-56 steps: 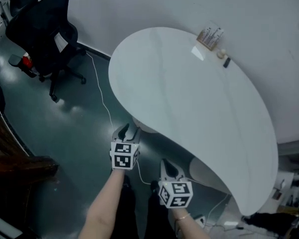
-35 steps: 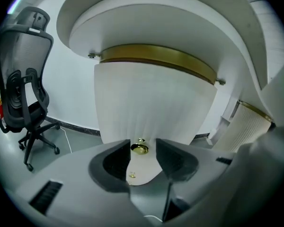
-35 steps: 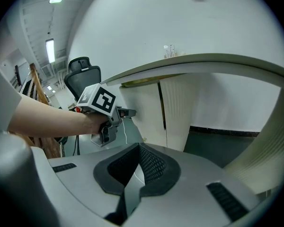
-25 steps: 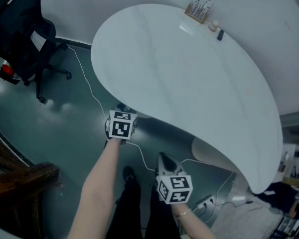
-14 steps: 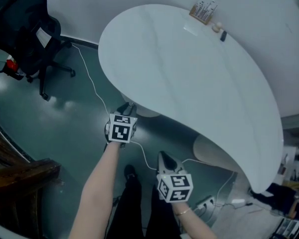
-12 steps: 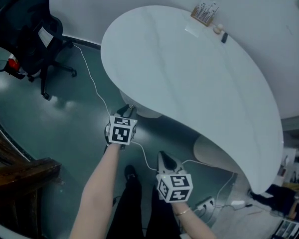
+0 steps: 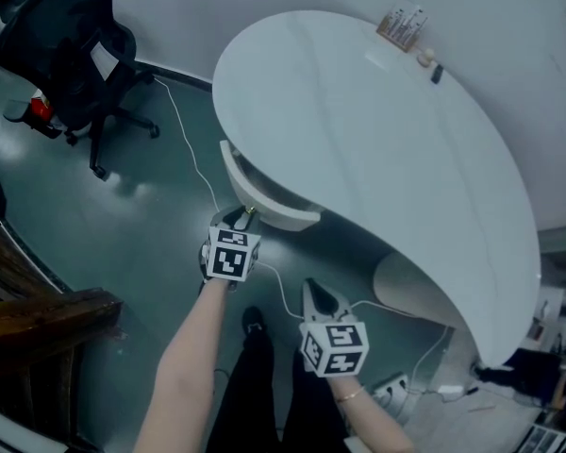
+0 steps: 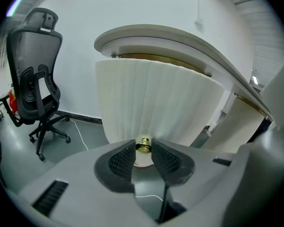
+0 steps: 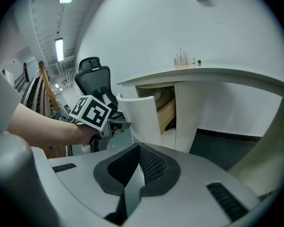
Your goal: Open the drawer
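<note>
The broad white table (image 7: pixel 387 140) spreads out ahead of and above both sets of fingers, and its curved top overhangs the space where the work goes on. The drawer (image 7: pixel 255 201) sits directly beyond the left fingers, its fluted, bowed front facing them and its body partly out from under the tabletop, so the task looks to be under way but not finished. An office chair (image 7: pixel 66 36) stands well off to the left of those fingers, clear of the line along which the drawer would travel. The left gripper (image 8: pixel 143 146) points down at a slant toward the lower edge of the drawer front, probably because the only purchase on that smooth face is low down. The right gripper (image 9: pixel 138 148) hangs back on the near side, its fingers together with nothing between them. It looks idle, kept out of the drawer's way. Smallest of all is the brass knob (image 8: pixel 143 144), which lies right between the left pads (image 8: pixel 121 159). They are clamped on it from either side, a grip suited to drawing the front straight toward the person.
</note>
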`<state>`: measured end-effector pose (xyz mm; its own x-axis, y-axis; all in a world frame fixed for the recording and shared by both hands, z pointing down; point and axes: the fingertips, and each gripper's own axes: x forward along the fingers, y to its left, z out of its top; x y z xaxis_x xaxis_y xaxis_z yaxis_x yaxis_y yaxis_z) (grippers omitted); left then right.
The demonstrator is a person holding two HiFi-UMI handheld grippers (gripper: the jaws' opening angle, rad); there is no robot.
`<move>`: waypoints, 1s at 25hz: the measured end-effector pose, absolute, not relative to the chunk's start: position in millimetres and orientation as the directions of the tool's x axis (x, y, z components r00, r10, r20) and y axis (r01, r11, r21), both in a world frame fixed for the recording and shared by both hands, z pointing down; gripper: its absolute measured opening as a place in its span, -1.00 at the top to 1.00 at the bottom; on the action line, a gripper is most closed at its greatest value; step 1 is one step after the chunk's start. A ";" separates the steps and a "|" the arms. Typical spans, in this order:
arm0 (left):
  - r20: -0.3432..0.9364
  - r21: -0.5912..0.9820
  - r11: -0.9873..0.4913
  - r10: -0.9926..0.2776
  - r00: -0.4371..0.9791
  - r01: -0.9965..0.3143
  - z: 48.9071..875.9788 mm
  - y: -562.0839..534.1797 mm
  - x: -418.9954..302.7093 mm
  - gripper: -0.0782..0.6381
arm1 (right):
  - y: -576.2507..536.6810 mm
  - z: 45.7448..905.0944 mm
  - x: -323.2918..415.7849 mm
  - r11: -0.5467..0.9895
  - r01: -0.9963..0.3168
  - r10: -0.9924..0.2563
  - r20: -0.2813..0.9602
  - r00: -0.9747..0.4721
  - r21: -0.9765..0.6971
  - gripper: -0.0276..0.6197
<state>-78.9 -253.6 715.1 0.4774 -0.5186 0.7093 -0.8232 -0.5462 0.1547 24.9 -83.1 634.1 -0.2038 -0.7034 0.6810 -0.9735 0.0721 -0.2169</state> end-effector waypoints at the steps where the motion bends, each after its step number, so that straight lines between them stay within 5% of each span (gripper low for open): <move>1: 0.712 0.154 -0.546 -0.517 0.476 -0.824 715.3 -250.7 -81.7 0.49 | -82.2 632.7 23.9 0.073 -0.973 -0.704 0.680 -0.205 -0.218 0.91; 25: 0.781 0.143 -0.467 -0.488 0.389 -0.873 723.5 -186.7 -143.3 0.50 | -71.0 607.5 7.0 0.117 -0.969 -0.708 0.666 -0.233 -0.216 0.91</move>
